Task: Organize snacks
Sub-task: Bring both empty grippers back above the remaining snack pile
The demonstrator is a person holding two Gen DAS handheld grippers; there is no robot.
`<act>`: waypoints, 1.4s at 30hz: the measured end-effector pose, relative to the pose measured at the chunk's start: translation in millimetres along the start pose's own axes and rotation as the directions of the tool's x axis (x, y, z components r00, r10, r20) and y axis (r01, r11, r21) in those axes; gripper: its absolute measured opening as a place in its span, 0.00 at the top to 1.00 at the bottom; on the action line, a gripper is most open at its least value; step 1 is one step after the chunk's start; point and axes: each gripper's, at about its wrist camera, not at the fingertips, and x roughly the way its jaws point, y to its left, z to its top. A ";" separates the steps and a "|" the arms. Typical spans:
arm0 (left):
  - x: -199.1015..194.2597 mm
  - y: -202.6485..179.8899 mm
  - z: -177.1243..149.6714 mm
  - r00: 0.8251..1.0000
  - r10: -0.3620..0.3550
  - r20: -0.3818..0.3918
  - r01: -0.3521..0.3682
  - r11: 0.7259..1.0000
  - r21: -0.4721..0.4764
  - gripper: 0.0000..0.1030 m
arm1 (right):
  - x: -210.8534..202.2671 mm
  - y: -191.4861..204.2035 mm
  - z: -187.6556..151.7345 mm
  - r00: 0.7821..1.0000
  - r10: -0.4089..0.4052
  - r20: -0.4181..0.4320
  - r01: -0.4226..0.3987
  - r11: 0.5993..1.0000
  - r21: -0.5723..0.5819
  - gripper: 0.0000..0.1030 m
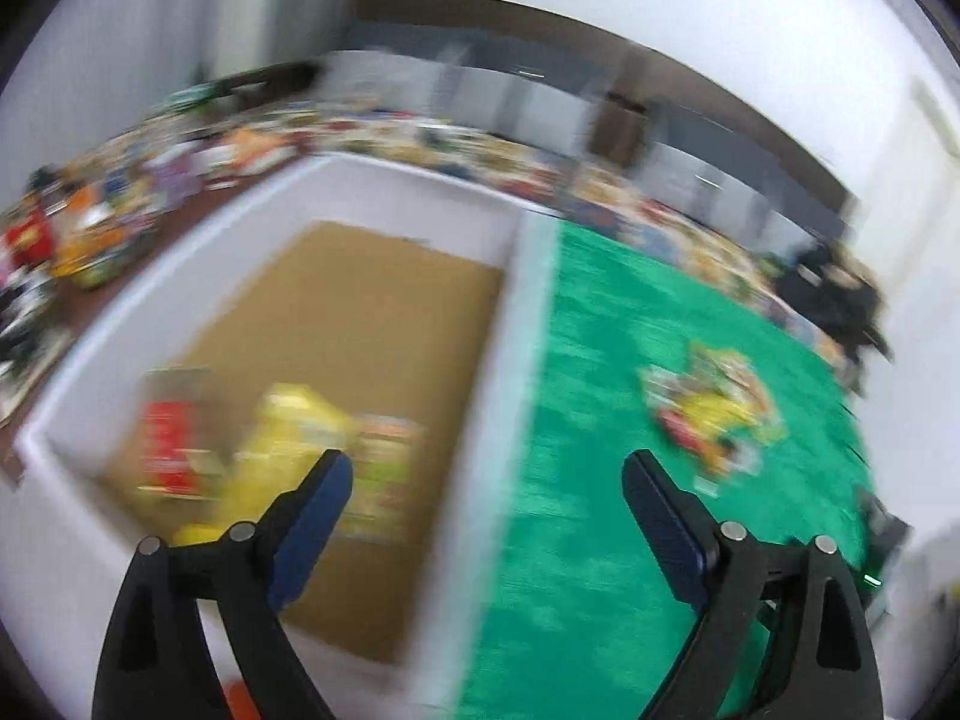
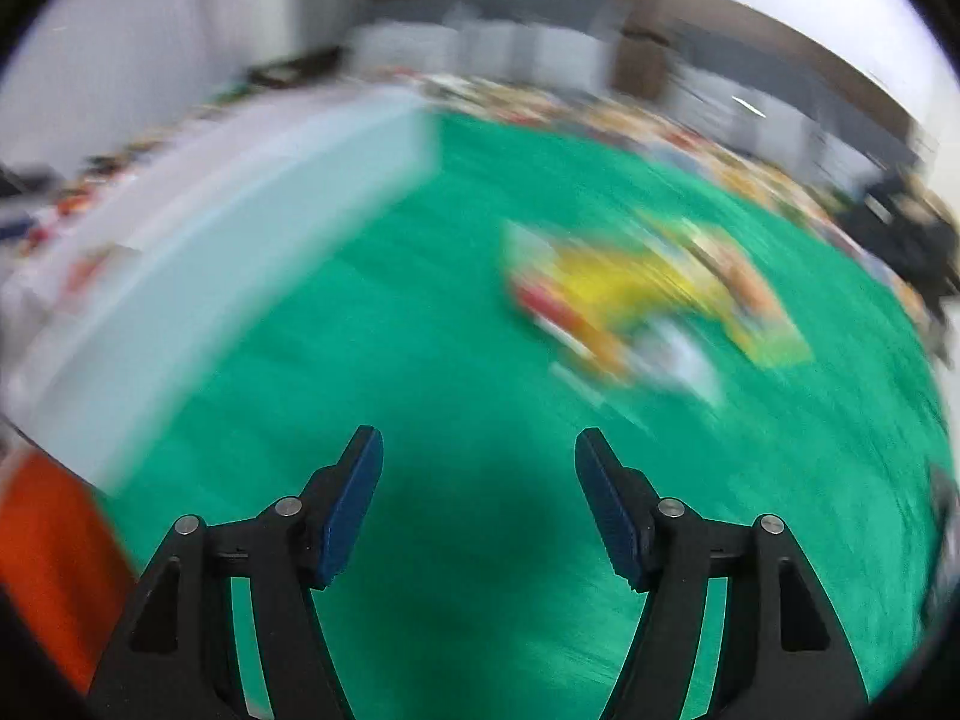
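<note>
1. Two wrist views, both heavily smeared; fine detail on packaging unreadable.
2. Far left of the left wrist view: a long blurred row of mixed colourful goods (image 1: pixel 150 180) along the background, well apart from the work area.
3. Next to the right: white box (image 1: pixel 516 300) with a brown cardboard floor (image 1: pixel 360 324), standing on the green cloth (image 1: pixel 600 540).
4. Inside the box, at its near left end: a few snack packs (image 1: pixel 282 450) grouped together, namely a red one at the left, a yellow one in the middle, a greenish one at the right. Touching or merely close: cannot tell through the blur.
5. Left gripper (image 1: pixel 487 468): spread wide, nothing between the blue pads (image 1: pixel 312 528), poised above the box's right wall, one finger over the box, the other over the cloth.
6. Right of the box wall: bare green cloth, then a loose pile of snacks (image 1: pixel 708 414) lying on the cloth, well apart from the box.
7. Right wrist view, far left: orange patch (image 2: pixel 42 564) at the lower edge, identity unclear; above it the pale outer wall of the white box (image 2: pixel 210 276).
8. Centre: right gripper (image 2: pixel 479 438), fingers parted and empty, held over plain green cloth (image 2: pixel 420 360) with a dark shadow beneath.
9. Further right and ahead: the pile of snacks (image 2: pixel 648 300), yellow, red, white and light green wrappers overlapping, near the gripper but not between its fingers.
</note>
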 end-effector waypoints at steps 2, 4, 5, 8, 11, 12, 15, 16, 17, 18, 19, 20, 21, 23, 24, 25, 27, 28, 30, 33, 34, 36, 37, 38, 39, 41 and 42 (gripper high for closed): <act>20.5 -51.2 -15.2 0.996 -0.079 -0.046 0.082 0.994 0.065 0.02 | 0.0 -47.2 -25.1 0.995 -0.101 0.006 0.100 0.992 0.077 0.32; 43.6 -87.4 -32.3 0.989 -0.111 -0.098 0.122 0.986 0.115 0.02 | -4.5 -84.2 -47.6 0.982 -0.186 0.033 0.180 0.974 0.140 0.32; 64.6 -109.7 -46.2 0.984 -0.110 -0.142 0.131 0.980 0.153 0.02 | -5.8 -100.5 -57.4 0.975 -0.221 0.030 0.213 0.963 0.165 0.32; 108.5 -147.3 -71.3 0.977 -0.074 -0.200 0.123 0.963 0.242 0.02 | -9.0 -131.5 -56.9 0.975 -0.221 -0.004 0.217 0.949 0.229 0.32; 146.6 -173.8 -86.8 0.980 -0.001 -0.197 0.068 0.940 0.333 0.02 | -14.7 -146.5 -47.7 0.967 -0.251 0.045 0.232 0.938 0.256 0.32; 154.9 -179.1 -89.9 0.982 0.018 -0.190 0.051 0.935 0.352 0.02 | -12.7 -149.6 -45.9 0.966 -0.253 0.045 0.233 0.936 0.262 0.32; 179.6 -185.5 -92.4 0.983 0.061 -0.172 0.009 0.925 0.381 0.02 | -1.1 -151.9 -43.1 0.976 -0.218 0.021 0.203 0.936 0.287 0.32; 187.4 -186.3 -91.7 0.983 0.079 -0.167 -0.009 0.923 0.385 0.02 | 2.4 -154.4 -42.7 0.979 -0.202 0.007 0.191 0.938 0.290 0.32; 192.1 -184.8 -91.6 0.983 0.088 -0.164 -0.019 0.923 0.383 0.02 | 6.1 -156.4 -42.1 0.983 -0.184 -0.010 0.179 0.940 0.291 0.32; 196.0 -183.7 -91.8 0.982 0.091 -0.163 -0.023 0.924 0.381 0.02 | 8.7 -157.7 -42.0 0.985 -0.169 -0.022 0.168 0.941 0.293 0.32; 199.3 -182.0 -92.1 0.982 0.091 -0.165 -0.024 0.929 0.369 0.02 | 8.9 -156.5 -42.9 0.986 -0.163 -0.027 0.163 0.941 0.296 0.32; 199.1 -178.4 -92.5 0.985 0.075 -0.158 -0.016 0.938 0.346 0.02 | 8.7 -154.8 -45.9 0.987 -0.158 -0.031 0.160 0.940 0.303 0.32; 198.2 -175.3 -93.4 0.986 0.077 -0.147 -0.022 0.940 0.340 0.02 | 9.3 -155.4 -46.5 0.987 -0.155 -0.034 0.158 0.938 0.308 0.32; 197.9 -174.6 -95.9 0.988 0.078 -0.136 -0.028 0.940 0.340 0.02 | 9.5 -157.2 -47.6 0.988 -0.152 -0.039 0.157 0.935 0.317 0.32; 197.8 -174.3 -96.8 0.988 0.077 -0.132 -0.027 0.940 0.341 0.02 | 10.2 -157.1 -47.4 0.987 -0.153 -0.041 0.158 0.936 0.316 0.31; 197.0 -173.8 -98.0 0.989 0.075 -0.124 -0.028 0.939 0.342 0.02 | 11.0 -156.2 -47.2 0.987 -0.155 -0.045 0.161 0.936 0.312 0.30; 198.8 -174.3 -98.0 0.989 0.074 -0.130 -0.025 0.938 0.345 0.00 | 12.2 -154.1 -46.3 0.986 -0.160 -0.051 0.168 0.939 0.301 0.28; 198.2 -173.8 -97.9 0.989 0.073 -0.130 -0.024 0.938 0.345 0.00 | 12.7 -153.6 -45.4 0.986 -0.161 -0.052 0.170 0.939 0.299 0.28; 198.5 -173.2 -97.6 0.989 0.070 -0.130 -0.021 0.939 0.343 0.00 | 13.9 -154.7 -43.7 0.986 -0.156 -0.056 0.166 0.941 0.295 0.28; 198.4 -173.0 -97.5 0.989 0.070 -0.130 -0.022 0.939 0.343 0.00 | 15.4 -160.5 -41.6 0.983 -0.169 -0.064 0.181 0.936 0.302 0.28; 198.5 -173.3 -97.6 0.989 0.070 -0.130 -0.022 0.939 0.343 0.00 | 15.5 -163.3 -41.4 0.981 -0.180 -0.069 0.193 0.931 0.309 0.28; 198.5 -173.3 -97.5 0.989 0.071 -0.130 -0.022 0.939 0.343 0.00 | 15.0 -168.0 -41.6 0.979 -0.188 -0.078 0.203 0.926 0.319 0.28; 198.5 -173.3 -97.5 0.989 0.071 -0.130 -0.022 0.939 0.343 0.00 | 14.8 -170.1 -42.1 0.980 -0.184 -0.081 0.201 0.924 0.326 0.28; 198.6 -173.2 -97.5 0.989 0.070 -0.130 -0.022 0.939 0.343 0.00 | 14.8 -171.9 -42.6 0.981 -0.176 -0.082 0.193 0.923 0.332 0.28; 198.5 -173.1 -97.4 0.989 0.070 -0.130 -0.022 0.939 0.343 0.00 | 14.8 -172.4 -42.9 0.981 -0.175 -0.081 0.192 0.924 0.332 0.28; 198.5 -173.0 -97.3 0.989 0.071 -0.130 -0.022 0.939 0.343 0.00 | 15.1 -171.9 -42.8 0.981 -0.179 -0.079 0.195 0.925 0.326 0.27; 198.5 -173.4 -97.5 0.989 0.071 -0.130 -0.022 0.939 0.343 0.00 | 15.3 -172.1 -43.0 0.981 -0.179 -0.078 0.195 0.924 0.328 0.26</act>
